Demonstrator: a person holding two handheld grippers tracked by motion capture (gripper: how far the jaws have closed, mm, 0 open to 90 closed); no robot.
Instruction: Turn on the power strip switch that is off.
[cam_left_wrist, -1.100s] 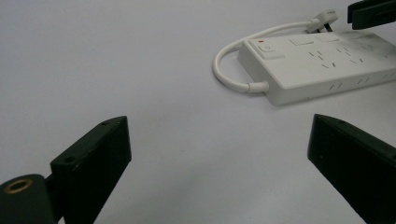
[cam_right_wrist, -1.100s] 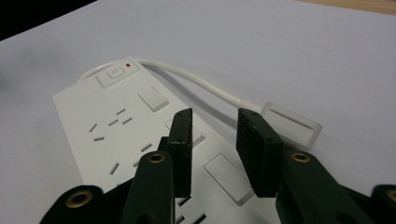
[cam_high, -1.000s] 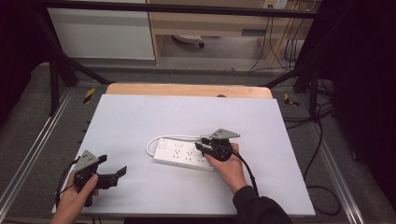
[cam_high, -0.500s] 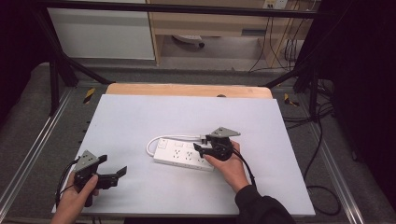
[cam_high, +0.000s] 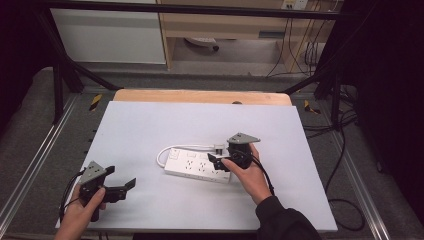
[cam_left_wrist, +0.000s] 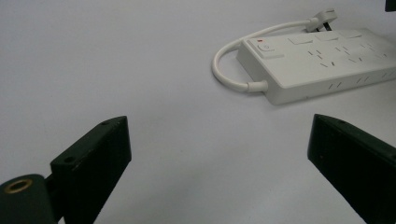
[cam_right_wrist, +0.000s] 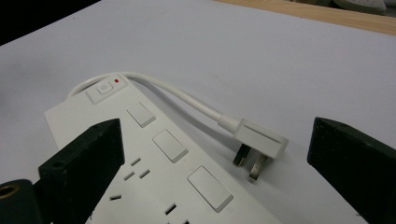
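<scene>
Jaws of the right gripper (cam_high: 218, 162), just opened wide, are held over the power strip (cam_high: 198, 165), clasping nothing. Plug (cam_right_wrist: 259, 142) pins beside the strip are revealed in the right gripper view. The left gripper (cam_high: 125, 186), spread and empty, is kept well apart from the strip on the worktop (cam_high: 150, 125).

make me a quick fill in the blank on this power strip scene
1. The power strip is coloured ____.
2. The plug lies on the table with its prongs plugged into ____.
3. The right gripper hovers over the strip with its jaws ____.
4. The small light beside the strip's switch is ____.

Missing words: white; nothing; open; red
</scene>
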